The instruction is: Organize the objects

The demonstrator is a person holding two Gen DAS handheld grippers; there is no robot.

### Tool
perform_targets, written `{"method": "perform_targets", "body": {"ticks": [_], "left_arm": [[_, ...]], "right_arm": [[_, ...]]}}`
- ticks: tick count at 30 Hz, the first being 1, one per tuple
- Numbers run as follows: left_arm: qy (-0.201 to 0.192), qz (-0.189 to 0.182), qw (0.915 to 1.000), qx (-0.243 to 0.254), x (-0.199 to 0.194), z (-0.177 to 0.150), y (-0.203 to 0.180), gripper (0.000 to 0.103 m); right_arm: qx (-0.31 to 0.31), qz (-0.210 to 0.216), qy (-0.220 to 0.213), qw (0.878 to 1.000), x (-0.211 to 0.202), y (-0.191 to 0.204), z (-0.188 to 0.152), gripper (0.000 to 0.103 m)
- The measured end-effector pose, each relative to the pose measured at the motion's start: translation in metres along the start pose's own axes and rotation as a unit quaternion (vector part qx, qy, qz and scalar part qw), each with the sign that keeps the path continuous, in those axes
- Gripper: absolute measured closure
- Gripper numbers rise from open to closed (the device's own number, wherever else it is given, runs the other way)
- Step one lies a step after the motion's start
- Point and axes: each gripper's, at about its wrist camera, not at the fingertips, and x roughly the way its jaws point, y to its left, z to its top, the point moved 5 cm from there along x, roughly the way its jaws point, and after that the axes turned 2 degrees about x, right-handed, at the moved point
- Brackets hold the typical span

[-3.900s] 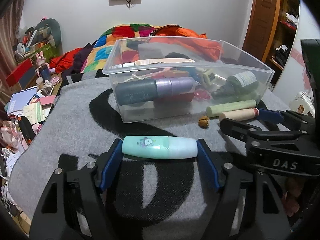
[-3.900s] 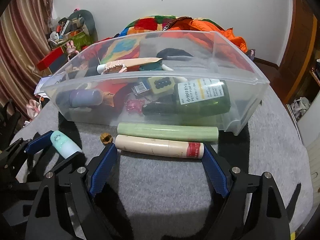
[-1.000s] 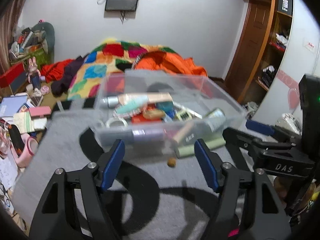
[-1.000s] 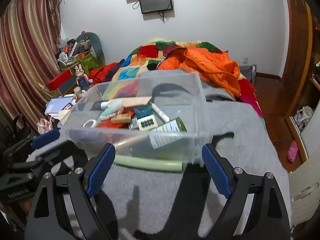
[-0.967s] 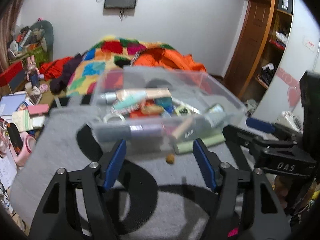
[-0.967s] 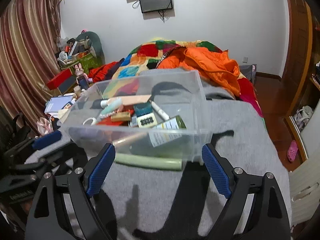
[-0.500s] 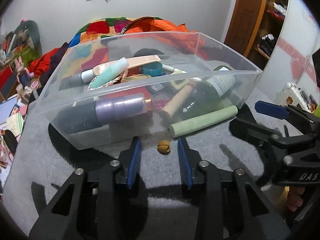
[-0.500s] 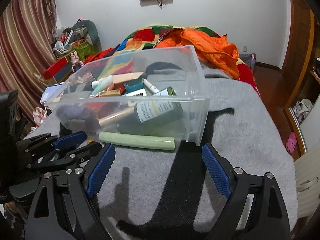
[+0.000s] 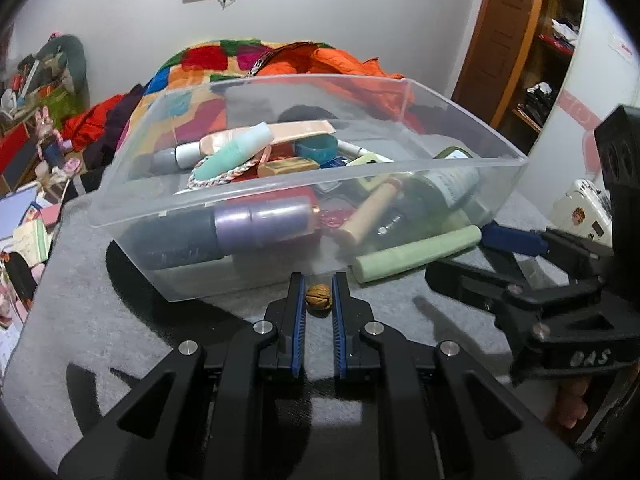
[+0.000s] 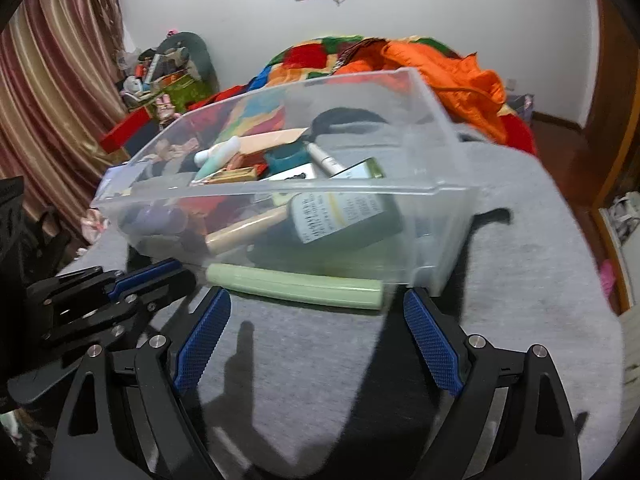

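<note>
On grey blanket before the clear bin point(image 9: 500, 184), left claw point(image 9: 319, 300) has just closed on walnut point(image 9: 319, 297), ready for binning; right claw point(image 10: 316, 336) stays open by green tube point(image 10: 294, 286).

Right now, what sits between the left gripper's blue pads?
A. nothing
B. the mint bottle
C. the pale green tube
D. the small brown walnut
D. In the left wrist view the left gripper is shut on the small brown walnut, on the grey blanket just in front of the clear bin. The pale green tube lies off to the side, outside the bin.
</note>
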Motion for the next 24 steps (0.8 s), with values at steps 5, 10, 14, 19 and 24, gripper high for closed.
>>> {"method": "perform_targets", "body": {"ticks": [5, 10, 14, 19, 24], "left_arm": [[0.009, 0.003, 0.9999, 0.009, 0.006, 0.001, -0.005, 0.091], [0.01, -0.014, 0.9999, -0.002, 0.002, 0.0, -0.004, 0.091], [0.007, -0.024, 0.9997, -0.001, -0.011, -0.008, -0.005, 0.091], [0.012, -0.035, 0.9993, -0.004, -0.025, -0.025, -0.001, 0.091], [0.005, -0.029, 0.9994, -0.019, -0.031, -0.026, 0.011, 0.091]], "right_arm": [[-0.003, 0.042, 0.006, 0.999, 0.003, 0.008, -0.002, 0.014], [-0.005, 0.053, 0.008, 0.999, -0.001, 0.01, -0.006, 0.014], [-0.023, 0.063, 0.015, 0.998, -0.012, 0.017, -0.015, 0.014], [-0.069, 0.069, 0.025, 0.995, -0.025, 0.029, -0.034, 0.016], [-0.084, 0.03, 0.013, 0.996, -0.026, 0.027, -0.029, 0.016]]}}
